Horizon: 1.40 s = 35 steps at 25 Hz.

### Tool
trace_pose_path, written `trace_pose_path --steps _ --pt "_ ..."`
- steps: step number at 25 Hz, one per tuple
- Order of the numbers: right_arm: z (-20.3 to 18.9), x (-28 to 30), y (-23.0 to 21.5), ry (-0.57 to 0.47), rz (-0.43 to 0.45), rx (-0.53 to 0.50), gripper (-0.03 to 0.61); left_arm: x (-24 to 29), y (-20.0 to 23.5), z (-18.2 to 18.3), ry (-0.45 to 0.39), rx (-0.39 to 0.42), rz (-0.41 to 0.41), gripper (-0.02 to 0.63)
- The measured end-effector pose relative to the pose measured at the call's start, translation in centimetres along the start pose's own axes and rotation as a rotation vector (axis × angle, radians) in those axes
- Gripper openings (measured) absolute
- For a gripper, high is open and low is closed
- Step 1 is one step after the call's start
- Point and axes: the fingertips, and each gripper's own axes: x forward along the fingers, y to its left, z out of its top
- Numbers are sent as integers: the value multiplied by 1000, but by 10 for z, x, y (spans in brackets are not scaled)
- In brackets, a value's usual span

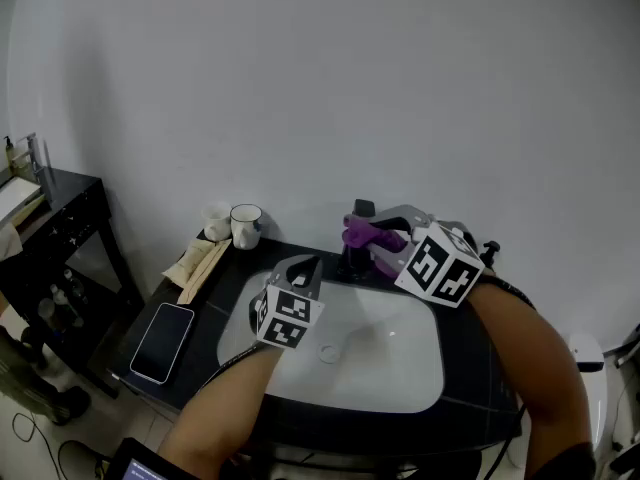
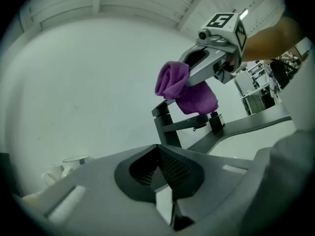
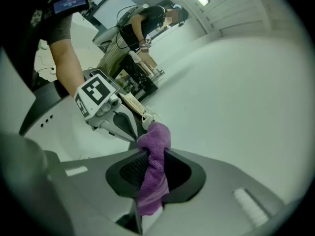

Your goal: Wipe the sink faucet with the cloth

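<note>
Purple cloth [image 3: 152,173] is clamped between the jaws of the right gripper [image 1: 372,236], with a bunched end above the pads and a tail below. My right forearm enters from the lower right of the head view and reaches frame centre, holding the cloth directly over the dark faucet [image 2: 170,124]. I cannot tell whether cloth and faucet touch.

The left gripper [image 1: 303,268] sits just left of the faucet, over the white sink basin [image 1: 400,368], pointing toward the wall. Its own view shows the pads closed together with nothing between them. My left forearm enters from the bottom centre.

The basin is set in a dark countertop [image 1: 475,368]. At the countertop's left lie a phone [image 1: 163,341] and, nearer the wall, a white mug [image 1: 246,225]. A plain white wall [image 1: 300,88] fills the upper frame. A black side table [image 1: 75,213] stands at far left.
</note>
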Motion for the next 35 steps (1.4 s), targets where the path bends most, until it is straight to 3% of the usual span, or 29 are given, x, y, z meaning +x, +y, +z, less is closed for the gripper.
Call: trace_pose_path --steps 10,16,25,31,35 --pt "-26 -19 27 83 -20 -81 72 -6 5 2 2 9 22 17" --pt "-50 9 20 146 -111 -177 72 -2 4 4 -6 8 16 17" --pt "-78 42 7 186 -147 -129 72 3 -8 8 -20 21 -17 17" --pt "-81 49 -8 168 -173 -55 72 3 -11 8 -20 21 -25 17" --pt "-79 49 -3 171 -155 -62 72 4 -12 8 -20 20 -30 17"
